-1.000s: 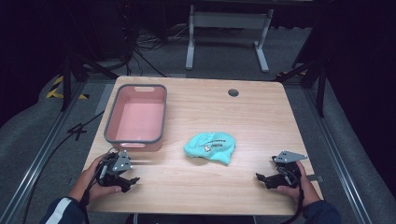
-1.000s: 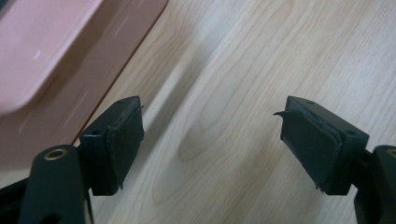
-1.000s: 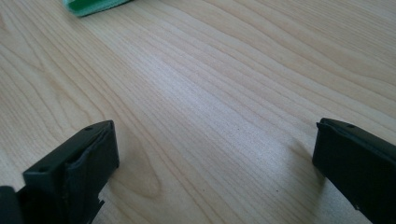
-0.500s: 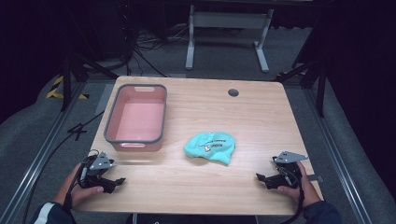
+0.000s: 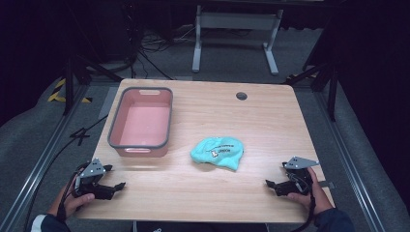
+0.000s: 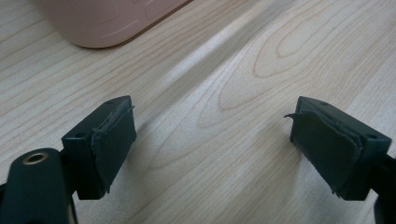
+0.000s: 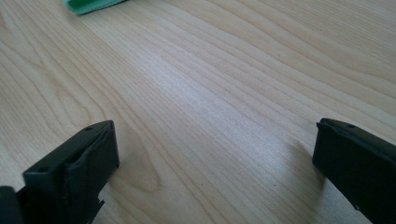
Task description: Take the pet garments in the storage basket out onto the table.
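Cap (image 5: 216,152): a teal cloth cap lying crumpled near the middle of the table (image 5: 270,121), touching neither gripper. It bears a small printed mark with dark lettering, too small to read. In the right gripper view a green corner of it (image 7: 91,4) shows at the top edge.

Bin (image 5: 141,122): a pink bin with a grey rim, just left of the cap and apart from it, a strip of bare wood between them. Its rounded corner (image 6: 107,21) shows in the left gripper view.

Left gripper (image 5: 118,186): held at the table's near left corner, in front of the bin. Its jaws stand spread and have just been opening, with nothing but wood between them.

Right gripper (image 5: 269,183): held near the near right corner, jaws spread wide over bare wood and pointing inward.

Open room: the far right part of the table is bare except for a round cable hole (image 5: 241,95); the near strip between the grippers is bare too.
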`<state>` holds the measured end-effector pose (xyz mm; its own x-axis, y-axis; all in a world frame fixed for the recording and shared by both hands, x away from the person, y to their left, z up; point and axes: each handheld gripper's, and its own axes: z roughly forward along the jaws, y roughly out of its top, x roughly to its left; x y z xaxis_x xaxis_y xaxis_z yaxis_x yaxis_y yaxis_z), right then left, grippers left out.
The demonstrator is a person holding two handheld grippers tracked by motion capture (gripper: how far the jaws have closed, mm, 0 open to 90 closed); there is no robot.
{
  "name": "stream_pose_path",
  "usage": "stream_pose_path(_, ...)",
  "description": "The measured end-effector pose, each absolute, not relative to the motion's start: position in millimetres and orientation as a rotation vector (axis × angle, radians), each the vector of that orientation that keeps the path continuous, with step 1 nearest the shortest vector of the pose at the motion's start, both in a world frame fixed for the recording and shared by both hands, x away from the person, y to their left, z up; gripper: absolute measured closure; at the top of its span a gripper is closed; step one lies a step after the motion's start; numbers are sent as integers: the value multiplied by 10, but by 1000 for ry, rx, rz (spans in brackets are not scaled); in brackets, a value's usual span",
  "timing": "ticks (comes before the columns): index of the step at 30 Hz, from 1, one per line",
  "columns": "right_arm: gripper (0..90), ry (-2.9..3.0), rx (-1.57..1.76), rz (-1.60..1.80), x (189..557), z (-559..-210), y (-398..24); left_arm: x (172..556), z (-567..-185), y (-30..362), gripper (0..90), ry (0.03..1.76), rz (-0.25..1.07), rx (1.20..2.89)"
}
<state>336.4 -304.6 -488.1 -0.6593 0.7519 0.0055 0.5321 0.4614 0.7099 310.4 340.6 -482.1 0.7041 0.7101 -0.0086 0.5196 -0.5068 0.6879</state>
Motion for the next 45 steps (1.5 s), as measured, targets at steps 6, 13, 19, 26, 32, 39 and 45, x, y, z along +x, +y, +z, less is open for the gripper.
stream_pose_path(6,5,2405,1100,1003,3357,-4880,-3046,3103,-4821,3406,143,933,362,2226)
stream_pose_path(13,5,2405,1100,1003,3357,-4880,-3046,3098,-4816,3405,143,940,363,2230)
stream_pose_path(19,5,2405,1100,1003,3358,-4881,-3045,3098,-4816,3406,142,939,363,2231)
stream_pose_path(26,5,2405,1100,1003,3358,-4881,-3045,3098,-4816,3405,143,939,363,2230)
stream_pose_path(32,5,2406,1098,1004,3360,-4881,-3046,3101,-4821,3405,142,936,364,2225)
stream_pose_path(39,5,2406,1098,1004,3359,-4881,-3046,3109,-4819,3400,130,940,359,2229)
stream_pose_path(45,5,2407,1098,1004,3359,-4881,-3046,3111,-4820,3400,129,937,357,2230)
